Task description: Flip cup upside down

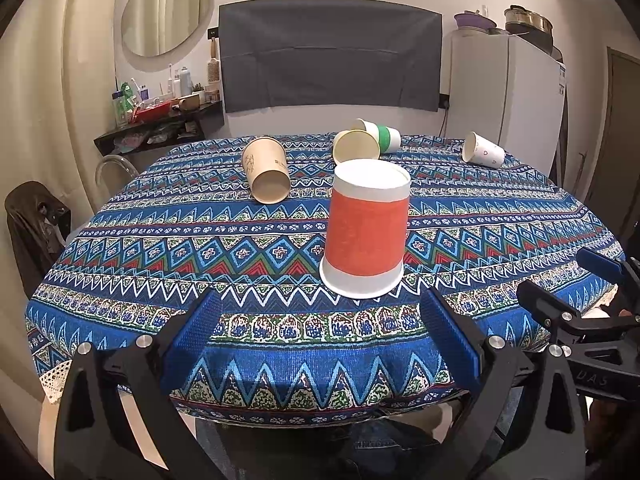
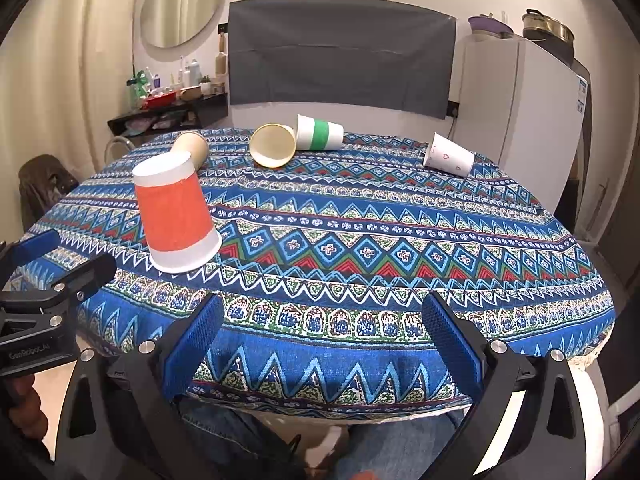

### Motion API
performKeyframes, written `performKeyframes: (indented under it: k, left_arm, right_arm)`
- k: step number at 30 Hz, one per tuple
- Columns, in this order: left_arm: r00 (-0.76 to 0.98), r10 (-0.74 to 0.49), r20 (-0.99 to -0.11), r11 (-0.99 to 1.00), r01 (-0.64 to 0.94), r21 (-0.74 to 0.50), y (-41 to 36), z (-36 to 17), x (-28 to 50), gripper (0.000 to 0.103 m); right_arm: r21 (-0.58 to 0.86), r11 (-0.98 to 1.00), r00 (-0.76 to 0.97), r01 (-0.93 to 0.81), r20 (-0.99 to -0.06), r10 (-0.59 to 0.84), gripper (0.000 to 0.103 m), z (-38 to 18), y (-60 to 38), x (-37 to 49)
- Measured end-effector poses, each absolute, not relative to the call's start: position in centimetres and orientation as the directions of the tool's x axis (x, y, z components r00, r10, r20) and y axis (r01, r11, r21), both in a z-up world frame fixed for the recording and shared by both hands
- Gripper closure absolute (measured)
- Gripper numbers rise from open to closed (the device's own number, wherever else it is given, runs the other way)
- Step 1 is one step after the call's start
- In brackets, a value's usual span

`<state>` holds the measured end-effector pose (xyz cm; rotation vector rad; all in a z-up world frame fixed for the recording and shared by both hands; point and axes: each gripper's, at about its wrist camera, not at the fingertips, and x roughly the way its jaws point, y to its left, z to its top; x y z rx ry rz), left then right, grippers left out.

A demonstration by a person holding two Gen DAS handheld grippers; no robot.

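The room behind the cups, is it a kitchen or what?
Probably a small home dining corner. A white fridge with pots on top stands by the wall, a shelf of toiletries sits under a round mirror, and a patterned tablecloth covers the table.

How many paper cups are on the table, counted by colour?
Orange-banded cup, standing upside down: 1
Green-banded cup, on its side: 1
Plain tan cups, on their sides: 2
White cup with small hearts, on its side: 1
Total: 5
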<state>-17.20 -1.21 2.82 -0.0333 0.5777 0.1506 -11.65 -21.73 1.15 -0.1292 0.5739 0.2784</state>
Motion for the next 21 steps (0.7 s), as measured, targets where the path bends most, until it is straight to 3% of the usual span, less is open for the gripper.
performKeyframes:
  k: [21]
  left_arm:
    - [0.809, 0.139, -0.571, 0.986, -0.169, 0.001, -0.80, 2.20, -16.67, 0.006]
  right_arm:
    - [-0.040, 0.955, 0.797, -0.292, -0.563, 0.220, 0.008, 0.63, -21.73, -11.34]
